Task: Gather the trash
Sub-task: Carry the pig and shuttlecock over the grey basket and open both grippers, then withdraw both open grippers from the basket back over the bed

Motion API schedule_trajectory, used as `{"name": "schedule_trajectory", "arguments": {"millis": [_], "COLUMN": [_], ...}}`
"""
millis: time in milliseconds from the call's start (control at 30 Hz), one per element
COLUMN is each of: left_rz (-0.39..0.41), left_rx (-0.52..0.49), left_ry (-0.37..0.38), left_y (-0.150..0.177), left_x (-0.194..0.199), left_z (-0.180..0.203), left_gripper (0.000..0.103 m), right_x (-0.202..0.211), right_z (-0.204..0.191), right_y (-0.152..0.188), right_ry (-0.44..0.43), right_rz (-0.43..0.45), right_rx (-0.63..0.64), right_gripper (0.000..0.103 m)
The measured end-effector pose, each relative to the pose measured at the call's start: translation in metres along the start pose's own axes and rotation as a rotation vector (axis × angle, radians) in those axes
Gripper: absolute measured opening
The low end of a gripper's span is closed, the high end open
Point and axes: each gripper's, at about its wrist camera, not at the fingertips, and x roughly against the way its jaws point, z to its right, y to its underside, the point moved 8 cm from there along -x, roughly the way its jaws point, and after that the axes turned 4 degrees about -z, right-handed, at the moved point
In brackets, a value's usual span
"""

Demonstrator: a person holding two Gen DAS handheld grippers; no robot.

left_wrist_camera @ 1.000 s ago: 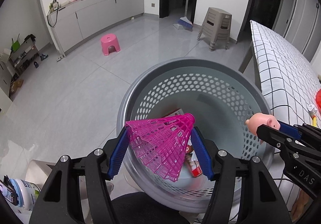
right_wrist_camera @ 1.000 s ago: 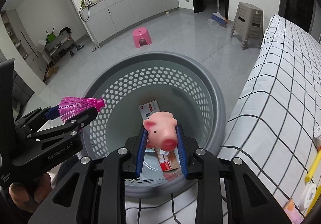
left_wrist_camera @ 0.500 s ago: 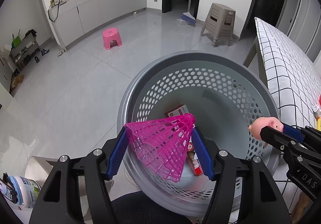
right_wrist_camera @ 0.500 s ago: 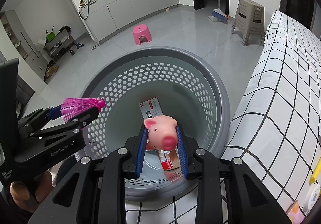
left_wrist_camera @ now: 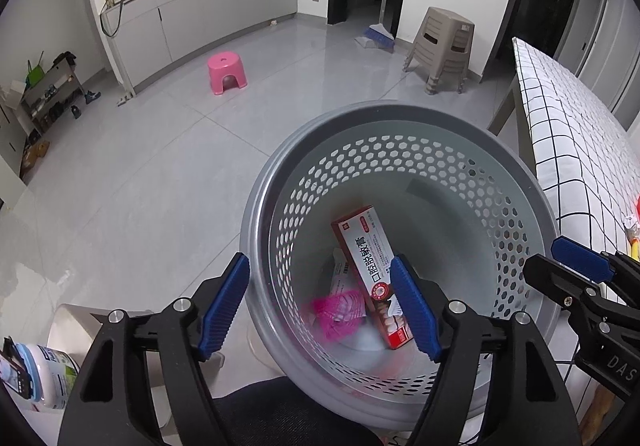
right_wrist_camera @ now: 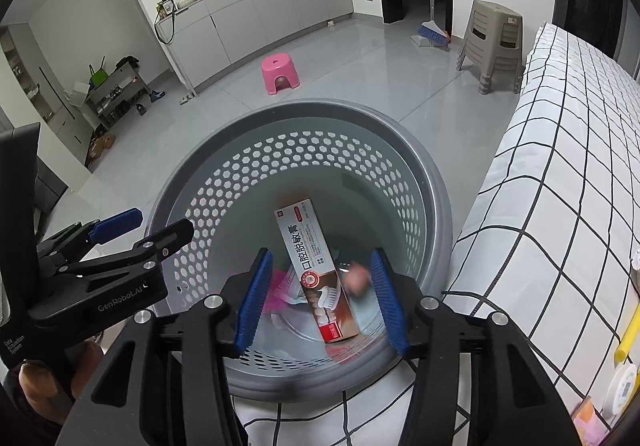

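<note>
Both grippers hang over the grey perforated basket (left_wrist_camera: 400,118), pointing down into it.

Left gripper (left_wrist_camera: 320,306): jaws wide apart and opening, nothing between them. A second ago the pink shuttlecock (left_wrist_camera: 338,310) sat clamped there; now it shows as a pink blur low inside the basket, beside the toothpaste box (left_wrist_camera: 370,274).

Right gripper (right_wrist_camera: 320,298): jaws parted and opening, nothing gripped. The pink pig toy (right_wrist_camera: 356,280), pinched between them a second ago, is now a blurred pink shape down in the basket, just right of the toothpaste box. Whether either dropped thing has come to rest on the bottom I cannot tell; both are smeared.

The toothpaste box lies flat in the basket bottom, in the same place as before, long side running away from the grippers.

A hand (right_wrist_camera: 40,386) grips the left tool's handle at the lower left of the right view.

The bench with the checked white cloth (right_wrist_camera: 560,186) stands just right of the basket. Across the floor: a pink stool (left_wrist_camera: 226,72), stacked tan stools (left_wrist_camera: 444,42), a broom (left_wrist_camera: 378,34) by the doorway.
</note>
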Motion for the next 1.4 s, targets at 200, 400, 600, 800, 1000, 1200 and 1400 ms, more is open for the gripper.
{"name": "schedule_trajectory", "arguments": {"millis": [200,400,600,800,1000,1200,1400], "left_rz": [0.0,0.0,0.018,0.038,0.067,0.089,0.114], "left_rx": [0.003,0.001,0.002,0.0,-0.009,-0.032,-0.056], "left_ry": [0.001,0.004,0.0,-0.004,-0.012,0.001,0.031], "left_y": [0.003,0.005,0.005,0.008,0.014,0.021,0.026], "left_x": [0.002,0.006,0.017,0.031,0.047,0.061,0.076], "left_z": [-0.001,-0.001,0.002,0.005,0.012,0.028,0.053], "left_gripper": [0.072,0.072,0.074,0.077,0.079,0.084,0.088], "right_x": [0.0,0.004,0.015,0.029,0.05,0.081,0.116], "right_z": [0.0,0.0,-0.002,-0.004,0.005,0.021,0.05], "right_y": [0.0,-0.001,0.0,0.007,0.014,0.026,0.047], "right_ry": [0.0,-0.003,-0.001,0.011,0.048,0.114,0.194], "right_rz": [0.001,0.011,0.044,0.075,0.123,0.183,0.227], "right_rx": [0.0,-0.005,-0.005,-0.001,-0.016,-0.044,-0.088], "right_gripper": [0.049,0.05,0.057,0.063,0.07,0.075,0.079]}}
